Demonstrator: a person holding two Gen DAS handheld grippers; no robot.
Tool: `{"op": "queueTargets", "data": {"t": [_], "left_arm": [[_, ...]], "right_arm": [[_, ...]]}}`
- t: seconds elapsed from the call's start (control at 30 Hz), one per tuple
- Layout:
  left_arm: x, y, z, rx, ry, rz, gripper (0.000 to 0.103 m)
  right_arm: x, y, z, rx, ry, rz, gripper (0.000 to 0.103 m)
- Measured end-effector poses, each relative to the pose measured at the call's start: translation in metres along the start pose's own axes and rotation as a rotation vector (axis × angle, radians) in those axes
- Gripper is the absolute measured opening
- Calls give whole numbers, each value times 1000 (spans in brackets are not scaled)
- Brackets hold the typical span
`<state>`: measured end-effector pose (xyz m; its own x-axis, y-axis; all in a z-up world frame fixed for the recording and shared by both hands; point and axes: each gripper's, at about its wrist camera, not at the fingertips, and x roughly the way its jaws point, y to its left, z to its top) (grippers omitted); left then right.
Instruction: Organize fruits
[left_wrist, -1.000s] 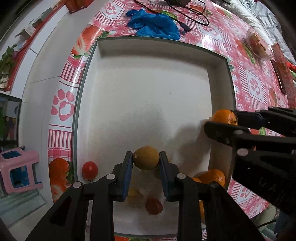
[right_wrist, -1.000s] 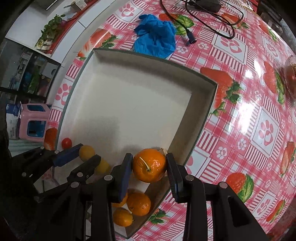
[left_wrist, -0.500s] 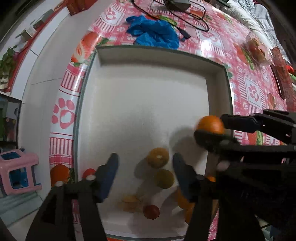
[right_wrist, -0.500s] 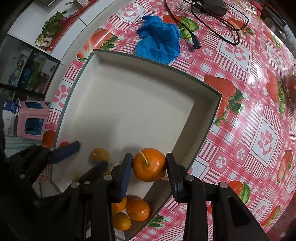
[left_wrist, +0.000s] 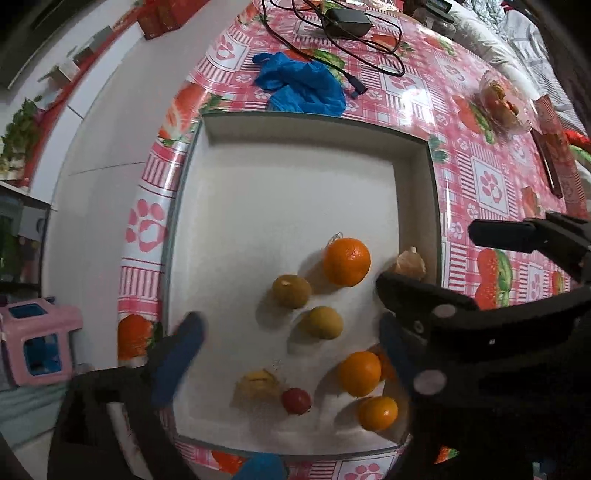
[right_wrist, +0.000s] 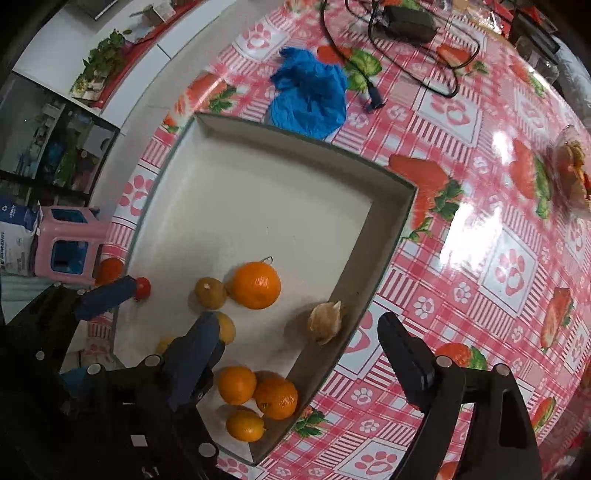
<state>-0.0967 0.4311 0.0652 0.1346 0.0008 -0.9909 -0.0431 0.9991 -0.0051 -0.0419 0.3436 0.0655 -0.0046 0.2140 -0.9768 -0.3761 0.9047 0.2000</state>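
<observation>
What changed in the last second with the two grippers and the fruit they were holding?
Both let go. The left gripper dropped its yellow-green fruit into the white tray; the right gripper released the big orange, now resting beside the brownish fruit. Both jaws are opening, nothing between them. Tray and blue bag stayed put.

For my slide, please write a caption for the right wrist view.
Right gripper opening above white tray, big orange released among other fruits.
</observation>
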Motion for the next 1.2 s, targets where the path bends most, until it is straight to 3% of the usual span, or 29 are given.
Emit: {"op": "queueTargets", "data": {"t": [0.23,0.33,0.57,1.2], "left_arm": [[-16,3,-19,-24,-27,-54,103],[-25,3,-27,-29,-43,-41,103],[-31,8,-41,-31,15,-25,103],[-42,5,-57,-17,45,-25,103]], "right_arm": [[-21,-1,-17,-7,-11,-14,89],[-30,-1,-26,-10,-20,-27,103],[-52,12,-40,-48,-45,-64,103],[-69,28,-53,-98,-35,-69,103]]}}
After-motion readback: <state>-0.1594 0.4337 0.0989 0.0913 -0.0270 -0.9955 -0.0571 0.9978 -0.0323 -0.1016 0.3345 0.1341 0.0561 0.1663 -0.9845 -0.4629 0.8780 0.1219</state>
